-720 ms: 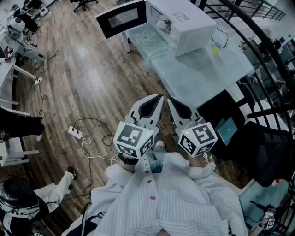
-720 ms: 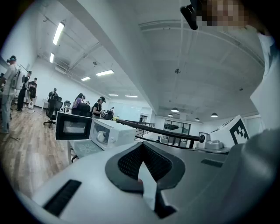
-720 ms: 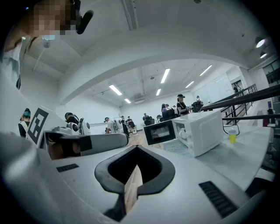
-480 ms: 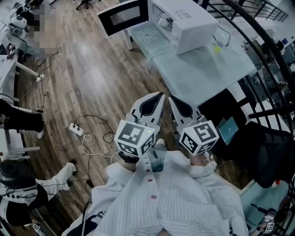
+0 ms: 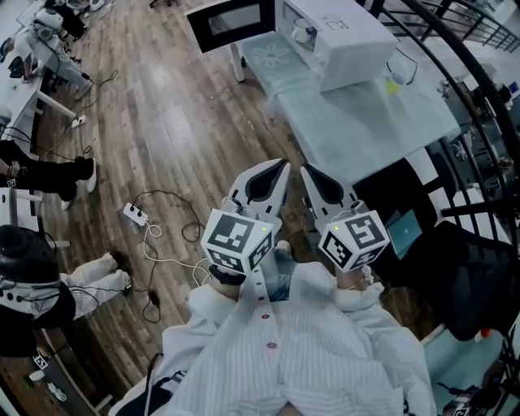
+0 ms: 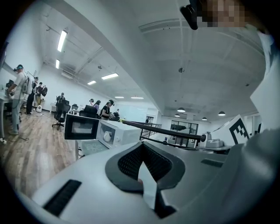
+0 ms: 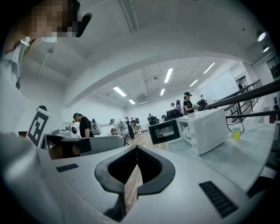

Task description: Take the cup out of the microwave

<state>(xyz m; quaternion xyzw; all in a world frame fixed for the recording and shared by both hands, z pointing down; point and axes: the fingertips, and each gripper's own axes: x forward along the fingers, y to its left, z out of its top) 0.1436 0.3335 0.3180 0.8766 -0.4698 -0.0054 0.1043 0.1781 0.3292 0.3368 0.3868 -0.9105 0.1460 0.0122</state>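
The left tool [image 5: 282, 165] and the right tool [image 5: 306, 170] sit side by side, just in front of the person's chest, each with its jaws pressed together on nothing, well apart from the table [image 5: 374, 122]. The cup [image 5: 302, 31] stands inside the white microwave [image 5: 349, 36] at the table's far end, its door [image 5: 231, 23] swung open
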